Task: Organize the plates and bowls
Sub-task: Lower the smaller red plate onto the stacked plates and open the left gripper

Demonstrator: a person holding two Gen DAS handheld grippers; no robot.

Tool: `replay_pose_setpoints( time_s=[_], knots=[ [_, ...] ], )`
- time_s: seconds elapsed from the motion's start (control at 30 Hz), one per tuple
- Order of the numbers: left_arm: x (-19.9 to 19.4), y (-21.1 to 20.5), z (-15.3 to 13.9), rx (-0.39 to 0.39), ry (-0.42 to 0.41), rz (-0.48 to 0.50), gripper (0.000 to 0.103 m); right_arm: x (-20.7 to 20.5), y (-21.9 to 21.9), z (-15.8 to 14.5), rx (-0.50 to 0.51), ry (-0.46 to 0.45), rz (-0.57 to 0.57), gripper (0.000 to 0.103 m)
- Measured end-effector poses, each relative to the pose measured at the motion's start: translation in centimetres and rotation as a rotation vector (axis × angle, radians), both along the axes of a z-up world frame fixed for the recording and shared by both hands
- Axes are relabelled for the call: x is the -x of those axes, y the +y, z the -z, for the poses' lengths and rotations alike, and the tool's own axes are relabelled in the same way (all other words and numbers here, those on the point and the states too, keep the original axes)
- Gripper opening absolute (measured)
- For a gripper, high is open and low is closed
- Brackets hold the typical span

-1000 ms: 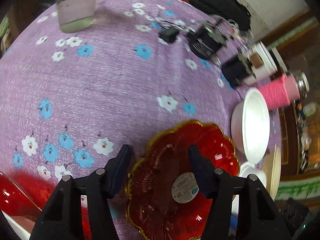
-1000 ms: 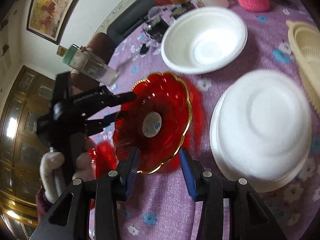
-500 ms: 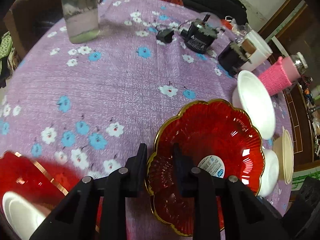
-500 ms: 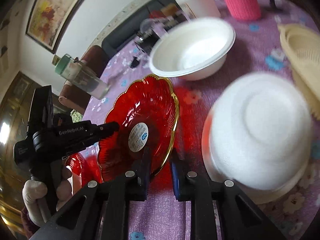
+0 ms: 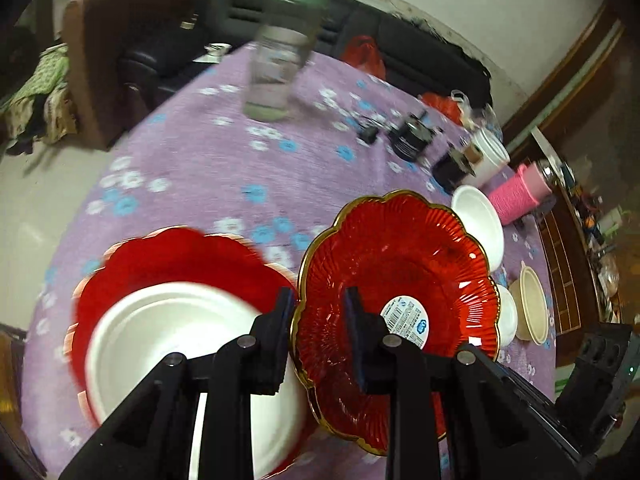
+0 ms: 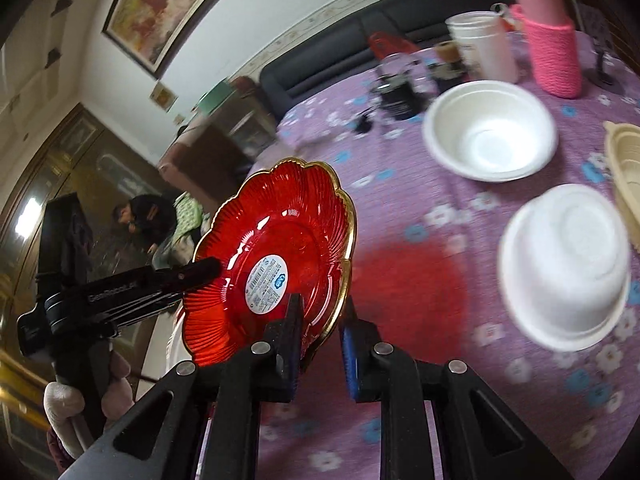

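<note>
While apparently lifted, red plate [image 5: 400, 280] between both tools

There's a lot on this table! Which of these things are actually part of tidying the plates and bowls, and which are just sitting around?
Part of the job:
- red plate, gripped by left gripper and right gripper
- second red plate with a white bowl on it
- open white bowl
- upturned white bowl
- cream bowl

Just lying about:
- bottle
- pink flask
- white cups
- black gadgets
</note>
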State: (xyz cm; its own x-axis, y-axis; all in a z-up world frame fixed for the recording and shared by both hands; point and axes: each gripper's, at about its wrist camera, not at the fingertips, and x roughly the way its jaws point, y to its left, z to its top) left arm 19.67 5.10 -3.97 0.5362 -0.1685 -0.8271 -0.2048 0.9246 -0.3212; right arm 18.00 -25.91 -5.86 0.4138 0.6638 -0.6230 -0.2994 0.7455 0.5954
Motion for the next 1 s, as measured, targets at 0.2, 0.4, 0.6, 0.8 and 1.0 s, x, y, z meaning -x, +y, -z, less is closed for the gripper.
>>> replay_pose_setpoints(
  time_s=[0.2,0.4,0.6,0.8,1.0],
  knots=[
    [3.8,4.8,0.1,0.003,-0.010,-0.083,0.024,1.1,5.2,0.2,0.023,-0.001,-0.094,0.020],
    [7.0,8.9,1.9,0.039,0.007,-0.159,0.025,1.9,9.9,1.9,0.062,0.039,-0.179,0.020],
    [8.5,10.3,3.7,0.051,0.025,-0.181,0.025,2.3,12.1,3.3,0.110,0.045,-0.208,0.020],
    [9.2,10.7,4.1,0.083,0.011,-0.184,0.025,2.4,12.7,3.0,0.150,0.008,-0.212,0.021],
    [10.4,10.8,3.3,0.140,-0.039,-0.165,0.040,2.6,13.4,3.3,0.199,-0.023,-0.216,0.023]
  ],
)
